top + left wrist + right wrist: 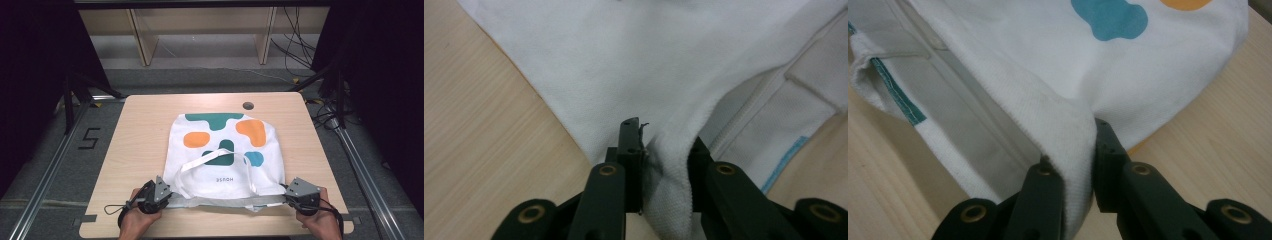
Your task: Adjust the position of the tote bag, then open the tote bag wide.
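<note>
Tote bag (225, 150) flat on counter (140, 150), mouth edge nearest person. Left hand-held gripper (159, 195) and right hand-held gripper (295, 196) each clenched on one mouth corner; bag extends away.

A lab-style recording rig is showing here. Beyond the grippers (155, 197), a metal frame (350, 145), dark curtains (30, 60) and loose cables (295, 45) are surrounding the wooden table (140, 130).

Tote bag (225, 150): "HOUSE" printed upside down, between both fingers. Floor (60, 140): numeral "5" marking, beyond left fingers.
</note>
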Demonstrator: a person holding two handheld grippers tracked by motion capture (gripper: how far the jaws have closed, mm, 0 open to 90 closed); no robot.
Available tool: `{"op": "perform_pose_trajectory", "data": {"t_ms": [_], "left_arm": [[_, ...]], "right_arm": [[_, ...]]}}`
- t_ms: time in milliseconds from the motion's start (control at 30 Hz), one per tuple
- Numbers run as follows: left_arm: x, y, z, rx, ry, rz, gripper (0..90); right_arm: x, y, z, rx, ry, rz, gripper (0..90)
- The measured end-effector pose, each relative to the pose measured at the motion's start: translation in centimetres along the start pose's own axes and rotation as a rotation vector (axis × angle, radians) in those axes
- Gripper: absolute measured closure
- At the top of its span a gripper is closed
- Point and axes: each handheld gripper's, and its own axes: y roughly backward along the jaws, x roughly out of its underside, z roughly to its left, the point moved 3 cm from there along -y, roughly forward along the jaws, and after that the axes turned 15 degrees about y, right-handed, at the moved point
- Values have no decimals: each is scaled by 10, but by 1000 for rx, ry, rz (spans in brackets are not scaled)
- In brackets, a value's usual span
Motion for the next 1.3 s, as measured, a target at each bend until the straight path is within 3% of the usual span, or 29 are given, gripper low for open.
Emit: {"op": "perform_pose_trajectory", "data": {"t_ms": [100, 200, 267, 300, 333, 400, 433, 467, 500, 533, 600, 700, 733, 767, 833, 867, 900, 967, 1000, 1067, 1100, 1133, 1167, 1200, 1300], "left_arm": [[0, -1, 1, 26, 3, 1, 791], [0, 2, -5, 47, -36, -29, 806], [0, 2, -6, 57, -41, -37, 808], [-2, 3, -5, 58, -66, -52, 808], [-1, 5, -5, 70, -31, -54, 809], [-3, 6, -2, 64, -46, -73, 809], [-4, 9, -3, 70, 0, -93, 817], [-4, 9, -3, 70, 0, -93, 821], [-5, 11, -1, 77, -7, -92, 824], [-5, 13, 0, 80, 3, -104, 824], [-9, 14, 1, 97, -15, -142, 830], [-10, 18, -2, 99, 12, -145, 829], [-13, 19, -2, 99, 5, -173, 830], [-13, 21, -4, 98, 38, -174, 831], [-16, 22, -2, 101, 17, -199, 834], [-17, 24, -3, 105, 55, -205, 834], [-19, 27, -1, 106, 55, -209, 835], [-25, 30, 1, 119, 64, -265, 838], [-27, 33, 1, 121, 82, -262, 838], [-34, 39, 2, 105, 79, -284, 849], [-39, 43, 5, 103, 58, -295, 849], [-44, 47, 6, 98, 76, -311, 851], [-57, 54, 11, 86, 61, -345, 857], [-57, 54, 11, 86, 61, -345, 858], [-80, 65, 15, 77, 72, -408, 859]], "right_arm": [[0, 0, 1, 2, -5, -3, 838], [3, 1, -2, 15, -11, -8, 838], [4, 2, -3, 21, -15, -9, 838], [5, 3, -3, 22, -30, -7, 838], [6, 4, -4, 22, -39, -15, 837], [6, 4, -4, 21, -38, -15, 835], [5, 4, -5, 27, -20, -23, 833], [5, 4, -5, 27, -20, -23, 833], [4, 5, -5, 34, -49, -36, 834], [4, 5, -5, 34, -49, -36, 834], [5, 7, -9, 36, -60, -65, 840], [4, 11, -13, 46, -92, -105, 851], [3, 12, -15, 56, -100, -125, 853], [1, 14, -17, 67, -112, -139, 854], [-1, 17, -21, 78, -122, -170, 857], [-1, 17, -21, 78, -122, -170, 857], [-2, 19, -23, 80, -133, -183, 857], [-8, 25, -30, 98, -155, -220, 860], [-8, 25, -30, 98, -155, -220, 860], [-14, 28, -36, 122, -146, -248, 862], [-18, 30, -38, 129, -140, -254, 864], [-21, 33, -40, 138, -141, -257, 864], [-29, 36, -46, 150, -134, -273, 866], [-33, 38, -50, 167, -118, -285, 868], [-42, 44, -58, 197, -98, -299, 877]]}}
